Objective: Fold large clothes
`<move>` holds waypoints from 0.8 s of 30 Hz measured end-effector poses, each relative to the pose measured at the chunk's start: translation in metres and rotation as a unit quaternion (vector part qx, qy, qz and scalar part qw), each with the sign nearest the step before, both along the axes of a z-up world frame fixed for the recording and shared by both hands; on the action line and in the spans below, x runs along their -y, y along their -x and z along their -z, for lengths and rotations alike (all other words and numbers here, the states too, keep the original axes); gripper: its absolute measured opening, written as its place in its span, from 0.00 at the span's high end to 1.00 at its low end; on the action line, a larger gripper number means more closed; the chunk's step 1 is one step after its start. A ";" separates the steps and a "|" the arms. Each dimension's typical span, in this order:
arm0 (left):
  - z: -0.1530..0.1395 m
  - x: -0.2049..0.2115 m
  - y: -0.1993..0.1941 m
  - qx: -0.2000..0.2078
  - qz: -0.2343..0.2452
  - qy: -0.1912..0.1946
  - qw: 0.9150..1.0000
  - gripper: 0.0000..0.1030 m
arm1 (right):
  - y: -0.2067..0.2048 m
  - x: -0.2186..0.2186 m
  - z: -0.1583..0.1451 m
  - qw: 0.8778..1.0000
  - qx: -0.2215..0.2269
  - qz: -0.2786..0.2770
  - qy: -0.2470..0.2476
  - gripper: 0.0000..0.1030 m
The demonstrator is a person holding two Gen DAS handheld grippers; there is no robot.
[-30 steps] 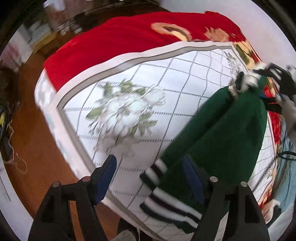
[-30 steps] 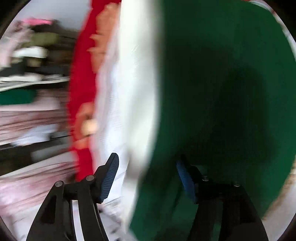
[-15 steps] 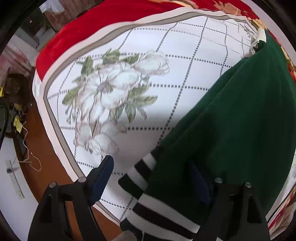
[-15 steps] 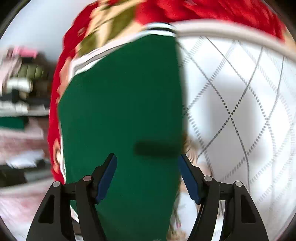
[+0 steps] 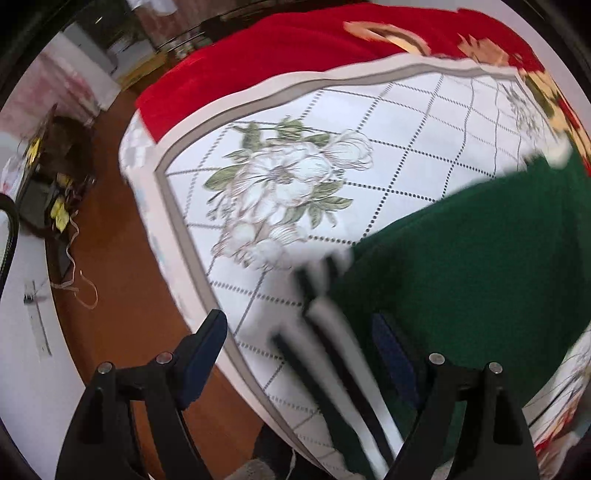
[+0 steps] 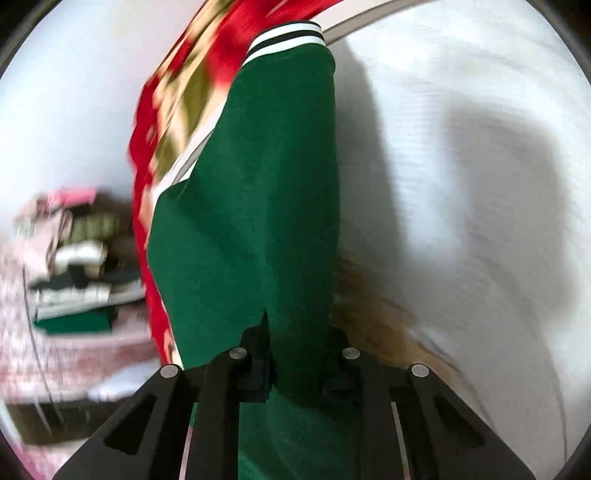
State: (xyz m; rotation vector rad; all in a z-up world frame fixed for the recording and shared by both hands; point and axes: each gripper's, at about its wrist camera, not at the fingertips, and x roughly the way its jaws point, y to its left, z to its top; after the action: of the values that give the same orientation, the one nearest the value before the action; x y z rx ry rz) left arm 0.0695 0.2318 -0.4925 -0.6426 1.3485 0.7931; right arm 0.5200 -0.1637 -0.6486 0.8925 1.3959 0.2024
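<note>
A dark green garment [image 5: 461, 277] with black-and-white striped trim lies on a white quilt [image 5: 369, 129]. My left gripper [image 5: 299, 354] points down at it, open. The blurred striped band [image 5: 332, 350] lies between its fingers, and neither pad presses on it. In the right wrist view the green garment [image 6: 258, 184] stretches away to a striped cuff [image 6: 284, 35]. My right gripper [image 6: 297, 354] is closing its jaws on a fold of the green cloth at the near end, which is pinched between the pads.
The quilt [image 6: 461, 147] covers a bed with a red flowered blanket [image 5: 277, 48] beyond it. The bed's edge drops to a brown floor [image 5: 122, 258] on the left, with dark clutter [image 5: 48, 184] there. A pile of folded clothes [image 6: 74, 258] sits left of the right gripper.
The right gripper swept over the garment and went from wide open to pinched on green cloth. The left gripper stayed open; the striped band shifted to lie between its fingers.
</note>
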 end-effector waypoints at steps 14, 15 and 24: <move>0.045 0.003 -0.048 0.075 0.026 0.070 0.994 0.23 | 0.174 0.165 0.005 0.982 -0.153 0.013 0.106 0.45; 0.050 0.003 -0.057 0.077 0.037 0.071 0.994 0.26 | 0.172 0.166 0.002 0.982 -0.151 0.007 0.111 0.45; -0.034 0.030 -0.087 0.164 0.111 -0.024 0.980 0.95 | 0.180 0.209 -0.068 0.977 -0.091 -0.049 0.184 0.45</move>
State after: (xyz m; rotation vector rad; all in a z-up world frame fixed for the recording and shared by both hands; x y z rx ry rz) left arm 0.1560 0.2013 -0.4584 -0.5456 1.0736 0.5120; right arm 0.3397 -0.3731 -0.5801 0.5443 1.5842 -0.0664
